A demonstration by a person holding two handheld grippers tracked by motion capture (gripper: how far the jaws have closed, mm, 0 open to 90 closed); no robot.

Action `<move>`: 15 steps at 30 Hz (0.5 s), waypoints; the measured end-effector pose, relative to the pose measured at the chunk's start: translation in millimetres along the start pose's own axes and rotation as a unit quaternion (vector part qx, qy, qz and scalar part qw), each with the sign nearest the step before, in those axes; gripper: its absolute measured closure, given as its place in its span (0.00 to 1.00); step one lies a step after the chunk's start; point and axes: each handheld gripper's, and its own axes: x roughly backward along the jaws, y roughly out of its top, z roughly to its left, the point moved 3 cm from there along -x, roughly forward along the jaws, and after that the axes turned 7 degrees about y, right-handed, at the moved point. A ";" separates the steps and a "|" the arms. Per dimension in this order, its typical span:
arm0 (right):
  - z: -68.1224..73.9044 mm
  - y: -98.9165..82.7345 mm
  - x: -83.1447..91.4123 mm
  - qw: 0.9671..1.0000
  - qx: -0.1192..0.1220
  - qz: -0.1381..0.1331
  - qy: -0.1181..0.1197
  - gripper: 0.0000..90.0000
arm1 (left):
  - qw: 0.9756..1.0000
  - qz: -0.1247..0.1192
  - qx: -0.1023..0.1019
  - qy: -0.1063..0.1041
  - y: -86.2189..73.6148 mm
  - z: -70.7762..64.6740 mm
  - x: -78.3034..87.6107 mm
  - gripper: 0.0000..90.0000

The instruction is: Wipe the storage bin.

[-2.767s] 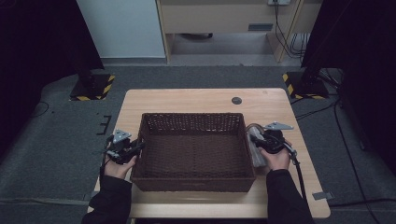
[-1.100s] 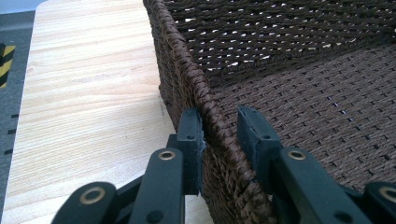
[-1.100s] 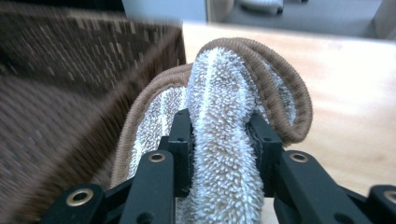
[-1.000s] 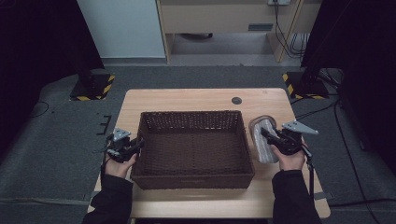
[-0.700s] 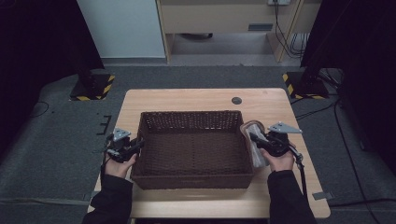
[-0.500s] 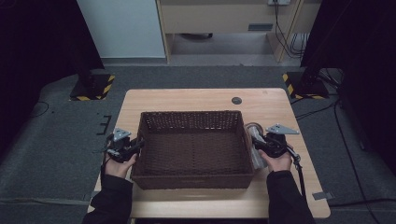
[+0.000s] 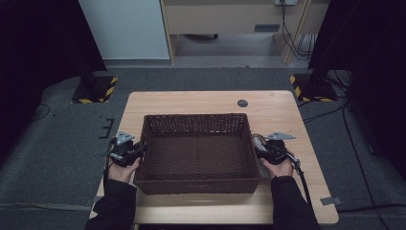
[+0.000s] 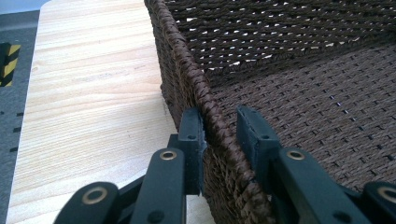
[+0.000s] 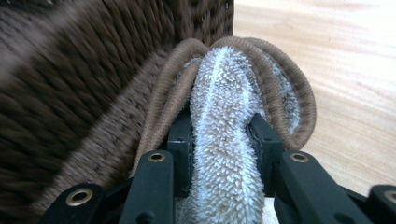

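- Now, for the left gripper (image 8: pixel 219 135): jaws closed astride the rim of the woven basket (image 8: pixel 289 93), one pad outside the left wall, one inside; best held steady and firm, so the basket does not slide on the wooden table (image 8: pixel 88 93).
- For the right gripper (image 9: pixel 222 135): jaws clamped on a bunched, fuzzy grey-white slipper (image 9: pixel 224 116), edged with a tan corded trim.
- Seems the step in hand is getting that slipper into the basket from the right side.
- To do it well: raise the slipper above the right wall before moving inward; pressed low against the weave, as in the right gripper view, likely to snag or shove the basket.
- Then carry well over the basket floor, lower, and only then let the jaws part.
- From the high view: basket (image 7: pixel 198 148) square in the middle of the table (image 7: pixel 191 103), left gripper (image 7: pixel 139 149) at its left wall, right gripper (image 7: pixel 261 147) just beside its right wall.
- Slipper (image 7: pixel 259 141) barely seen there, pale, tucked between gripper and wall, outside the basket.
- Look of the slipper: soft, plush, folded lengthwise in the grip, tan loop arching over the pile; pliable, so prone to sag once free.
- Basket inside bare, dark brown, open weave near the top.
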 end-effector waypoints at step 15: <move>-8.6 31.9 58.3 0.993 -0.013 -0.119 -0.007 0.75 | 1.000 -0.003 0.008 -0.001 2.9 8.1 -5.5 0.78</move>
